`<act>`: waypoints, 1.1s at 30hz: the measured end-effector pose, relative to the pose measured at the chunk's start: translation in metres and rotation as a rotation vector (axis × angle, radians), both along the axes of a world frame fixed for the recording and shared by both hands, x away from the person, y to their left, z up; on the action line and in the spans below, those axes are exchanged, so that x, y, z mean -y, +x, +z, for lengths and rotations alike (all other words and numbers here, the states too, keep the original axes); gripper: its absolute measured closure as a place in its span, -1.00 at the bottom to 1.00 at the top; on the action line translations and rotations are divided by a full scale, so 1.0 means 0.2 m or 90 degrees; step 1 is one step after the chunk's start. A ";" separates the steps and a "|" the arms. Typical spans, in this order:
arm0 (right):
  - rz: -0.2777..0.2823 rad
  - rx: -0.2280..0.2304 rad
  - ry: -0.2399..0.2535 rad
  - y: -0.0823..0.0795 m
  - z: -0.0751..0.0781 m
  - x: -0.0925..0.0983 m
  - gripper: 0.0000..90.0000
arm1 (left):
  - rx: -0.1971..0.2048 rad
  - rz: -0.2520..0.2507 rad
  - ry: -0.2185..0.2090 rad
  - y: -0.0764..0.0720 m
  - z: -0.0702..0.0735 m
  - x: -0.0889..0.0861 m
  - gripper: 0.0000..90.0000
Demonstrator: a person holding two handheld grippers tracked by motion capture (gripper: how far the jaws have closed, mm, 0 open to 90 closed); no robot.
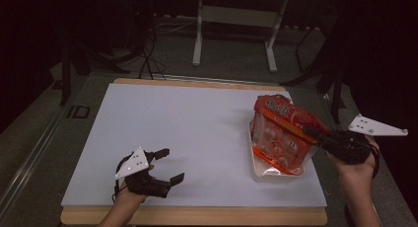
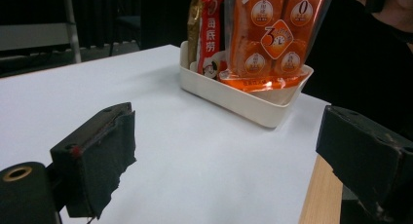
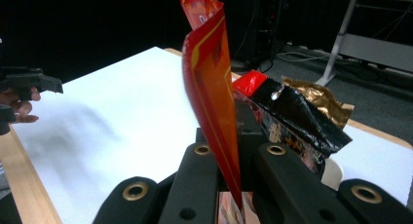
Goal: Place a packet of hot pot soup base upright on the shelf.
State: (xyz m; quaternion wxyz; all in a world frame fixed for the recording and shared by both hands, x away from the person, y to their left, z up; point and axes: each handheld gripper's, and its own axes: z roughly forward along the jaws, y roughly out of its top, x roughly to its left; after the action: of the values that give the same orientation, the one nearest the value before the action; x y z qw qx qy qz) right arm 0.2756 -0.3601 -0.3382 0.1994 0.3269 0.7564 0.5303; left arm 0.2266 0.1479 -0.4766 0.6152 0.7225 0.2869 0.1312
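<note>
Right claw point(image 1: 315, 134) clenched on top edge of the orange snack pack point(image 1: 282, 138), which stands upright in the white tray point(image 1: 259, 173). Left claw point(image 1: 166, 164) released, jaws wide, well left of the tray on the white surface point(image 1: 197, 133).

White tabletop point(image 1: 197, 133) bare across the left and centre of the high view; a gripper could pass anywhere there. Only obstacle: cream tray point(image 1: 256, 170) at right of frame, snack packs standing upright in it, the orange multipack point(image 1: 281, 138) nearest the front edge. Left gripper point(image 1: 165, 165) sits lower left, well apart from the tray, open surface between.
</note>
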 end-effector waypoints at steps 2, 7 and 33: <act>0.002 -0.003 0.011 0.00 -0.01 0.01 1.00 | -0.003 0.000 0.002 0.00 -0.01 0.00 -0.83; -0.001 -0.013 0.015 0.00 -0.03 0.04 1.00 | -0.007 0.001 0.003 0.00 -0.02 0.00 -0.83; -0.003 -0.036 0.006 -0.01 -0.05 0.07 1.00 | -0.013 0.005 0.007 0.01 -0.04 0.01 -0.83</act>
State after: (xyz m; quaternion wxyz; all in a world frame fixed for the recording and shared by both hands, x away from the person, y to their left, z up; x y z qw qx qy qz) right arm 0.2740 -0.3734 -0.3486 0.1775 0.3447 0.7585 0.5239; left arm 0.2290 0.1461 -0.4843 0.6076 0.7260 0.2956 0.1280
